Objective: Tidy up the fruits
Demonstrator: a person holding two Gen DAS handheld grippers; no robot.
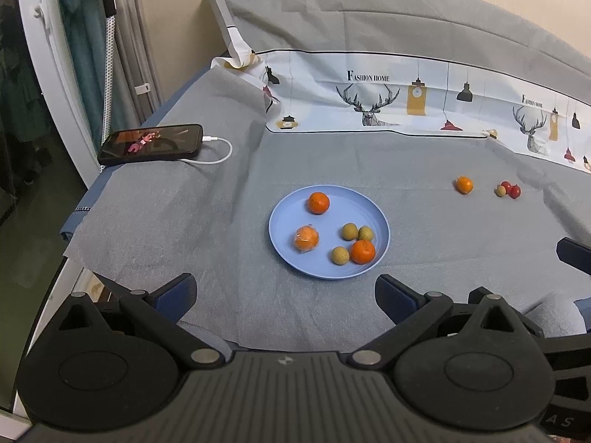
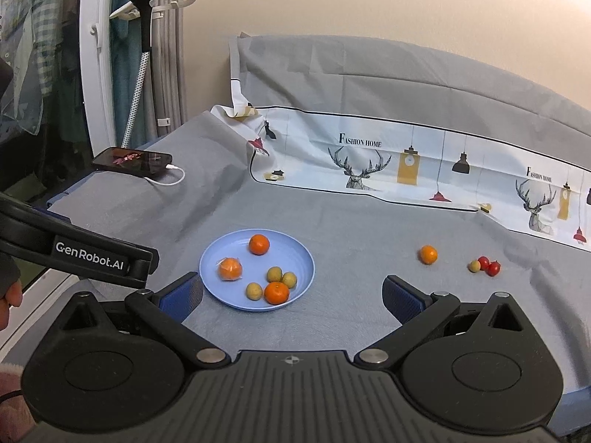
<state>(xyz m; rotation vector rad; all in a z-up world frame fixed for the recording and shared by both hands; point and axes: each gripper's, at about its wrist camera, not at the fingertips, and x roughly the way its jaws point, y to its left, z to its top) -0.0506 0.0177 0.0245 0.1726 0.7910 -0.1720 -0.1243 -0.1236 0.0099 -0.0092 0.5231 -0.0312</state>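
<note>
A blue plate (image 1: 288, 221) (image 2: 295, 254) lies on the grey cloth and holds three oranges, one of them wrapped in plastic (image 1: 306, 239) (image 2: 229, 269), and three small yellow-green fruits (image 1: 349, 231) (image 2: 274, 274). To the right on the cloth lie a loose orange (image 1: 464, 185) (image 2: 428, 254), one small yellow-green fruit (image 1: 501, 190) (image 2: 474, 266) and two red fruits (image 1: 511, 189) (image 2: 488, 265). My left gripper (image 1: 286, 297) is open and empty, short of the plate. My right gripper (image 2: 291, 295) is open and empty too, just before the plate's near rim.
A phone (image 1: 151, 144) (image 2: 133, 161) with a white cable lies at the far left of the cloth. A patterned white sheet (image 1: 388, 92) and a grey pillow run along the back. The left gripper's body (image 2: 74, 254) crosses the left of the right wrist view.
</note>
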